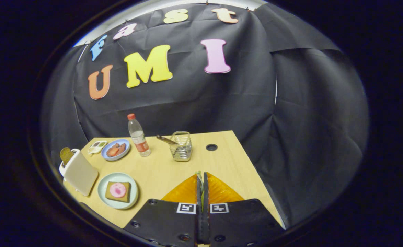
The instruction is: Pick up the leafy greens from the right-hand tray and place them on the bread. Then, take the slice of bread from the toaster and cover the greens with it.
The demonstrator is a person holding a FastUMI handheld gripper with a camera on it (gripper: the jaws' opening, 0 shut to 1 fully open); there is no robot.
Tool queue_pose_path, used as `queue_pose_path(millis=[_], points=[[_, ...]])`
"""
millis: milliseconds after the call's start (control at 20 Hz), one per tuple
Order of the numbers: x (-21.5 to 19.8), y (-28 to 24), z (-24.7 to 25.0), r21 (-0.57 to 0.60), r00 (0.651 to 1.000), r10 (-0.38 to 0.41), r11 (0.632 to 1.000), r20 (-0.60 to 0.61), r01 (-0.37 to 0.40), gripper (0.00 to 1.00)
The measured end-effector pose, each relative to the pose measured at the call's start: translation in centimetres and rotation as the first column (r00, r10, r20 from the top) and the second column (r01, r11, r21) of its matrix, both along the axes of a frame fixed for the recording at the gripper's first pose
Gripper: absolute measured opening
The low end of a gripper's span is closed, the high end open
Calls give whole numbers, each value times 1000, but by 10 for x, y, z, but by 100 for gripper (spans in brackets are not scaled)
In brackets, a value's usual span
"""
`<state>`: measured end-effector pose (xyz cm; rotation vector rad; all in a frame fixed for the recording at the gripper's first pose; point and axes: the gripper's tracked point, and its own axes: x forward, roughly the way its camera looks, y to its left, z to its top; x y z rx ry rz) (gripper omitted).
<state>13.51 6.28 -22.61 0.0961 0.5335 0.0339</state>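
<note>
I see my gripper [201, 178] with its two fingers drawn almost together, and a thin sliver of green [199, 175] pinched between their tips; it looks like the leafy greens, though so little shows that I cannot make out their shape. Both fingers seem to press on it.

The bread [118, 191] with a pink round slice on top lies on a pale plate [102, 192], off to the left of the fingers and a little nearer than their tips. Just left of that plate stands the toaster [79, 172], with a brown slice of bread [66, 154] sticking up from its slot. Beyond the plate, farther back, a blue plate [126, 150] holds some reddish pieces, and a small tray [97, 147] sits touching its left side.

Ahead of the fingers and slightly left stands a wire holder [181, 146] with a brown-handled utensil [166, 139] leaning out to the left. A clear bottle [138, 135] with a red cap stands upright between the holder and the blue plate.

The wooden table [160, 171] has open bare surface between the fingers and the bread plate. Its right edge runs close beside the right finger, and a round hole [211, 147] sits near the far edge. Black cloth [290, 137] hangs behind and to the right.
</note>
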Motion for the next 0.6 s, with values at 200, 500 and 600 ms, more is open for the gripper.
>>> queue_pose_path(millis=[200,500,600], points=[[-6,73,21,24,1000,20,999,18,-21,0],[-14,216,24,99,993,118,988,21,-119,0],[-16,260,20,121,987,159,980,14,-159,0]])
